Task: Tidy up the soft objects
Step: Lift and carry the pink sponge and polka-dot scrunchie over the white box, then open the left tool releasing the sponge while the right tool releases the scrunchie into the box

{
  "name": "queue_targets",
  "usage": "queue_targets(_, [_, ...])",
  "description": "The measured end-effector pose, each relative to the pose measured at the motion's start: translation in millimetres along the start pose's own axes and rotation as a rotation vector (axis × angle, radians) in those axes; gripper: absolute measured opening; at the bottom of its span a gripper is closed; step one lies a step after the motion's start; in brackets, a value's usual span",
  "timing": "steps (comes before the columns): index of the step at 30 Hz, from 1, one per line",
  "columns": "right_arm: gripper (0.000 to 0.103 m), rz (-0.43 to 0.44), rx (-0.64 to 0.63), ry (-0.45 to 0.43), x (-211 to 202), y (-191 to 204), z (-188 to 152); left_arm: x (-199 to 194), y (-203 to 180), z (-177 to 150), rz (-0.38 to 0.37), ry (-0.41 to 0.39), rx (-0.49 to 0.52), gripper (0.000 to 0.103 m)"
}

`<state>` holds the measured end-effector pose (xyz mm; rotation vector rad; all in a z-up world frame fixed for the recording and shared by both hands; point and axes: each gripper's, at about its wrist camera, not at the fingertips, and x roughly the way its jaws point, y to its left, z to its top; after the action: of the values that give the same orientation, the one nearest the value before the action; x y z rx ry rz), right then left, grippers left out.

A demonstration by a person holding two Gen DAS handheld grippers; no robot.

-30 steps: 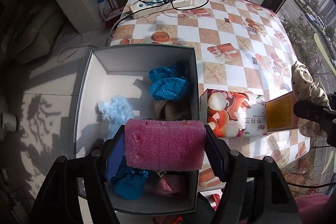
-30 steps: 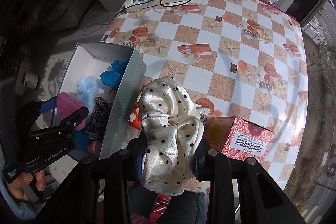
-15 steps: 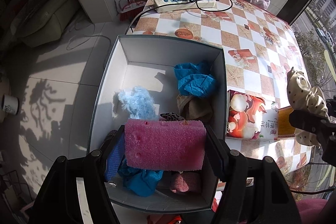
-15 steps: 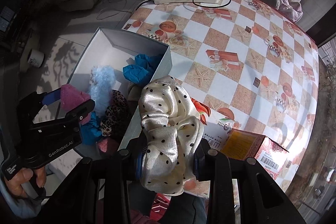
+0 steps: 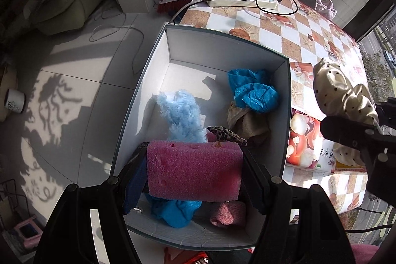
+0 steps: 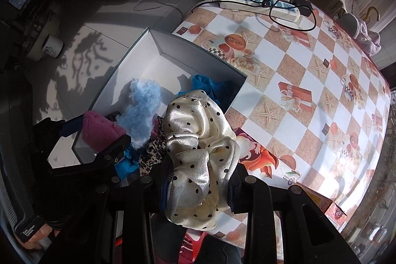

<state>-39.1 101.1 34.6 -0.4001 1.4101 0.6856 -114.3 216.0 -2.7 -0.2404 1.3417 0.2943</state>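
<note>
My left gripper (image 5: 194,171) is shut on a pink sponge (image 5: 193,170) and hangs over the near half of the grey box (image 5: 222,41). In the box lie a fluffy light-blue piece (image 5: 182,115), blue cloths (image 5: 252,90), a leopard-print piece (image 5: 226,134), a brown cloth and a pink knit piece (image 5: 227,213). My right gripper (image 6: 198,186) is shut on a cream satin scrunchie with black dots (image 6: 198,150), held at the box's right wall. In the right wrist view the left gripper (image 6: 99,132) holds the sponge (image 6: 100,132) at the left.
The box hangs partly off the left edge of a checkered table (image 6: 297,66). A tissue pack (image 5: 307,147) lies right of the box, a red carton (image 6: 321,204) beyond it. A power strip with a black cable (image 6: 259,4) lies at the far end. Floor with a mug (image 5: 14,103) is at the left.
Both grippers have shifted left toward the box with their loads. The scrunchie now hangs at the box's right wall rather than over the tissue pack and carton. Neither grip has changed.
</note>
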Motion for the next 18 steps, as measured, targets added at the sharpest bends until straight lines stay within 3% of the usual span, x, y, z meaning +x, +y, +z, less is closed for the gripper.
queue_targets(8, [0.035,-0.013,-0.021,0.014,18,9,23,14,7,10,0.004,0.022,-0.066,0.074])
queue_targets(18, [0.035,-0.013,0.043,0.048,40,-5,45,28,8,27,-0.007,0.048,-0.11,0.074])
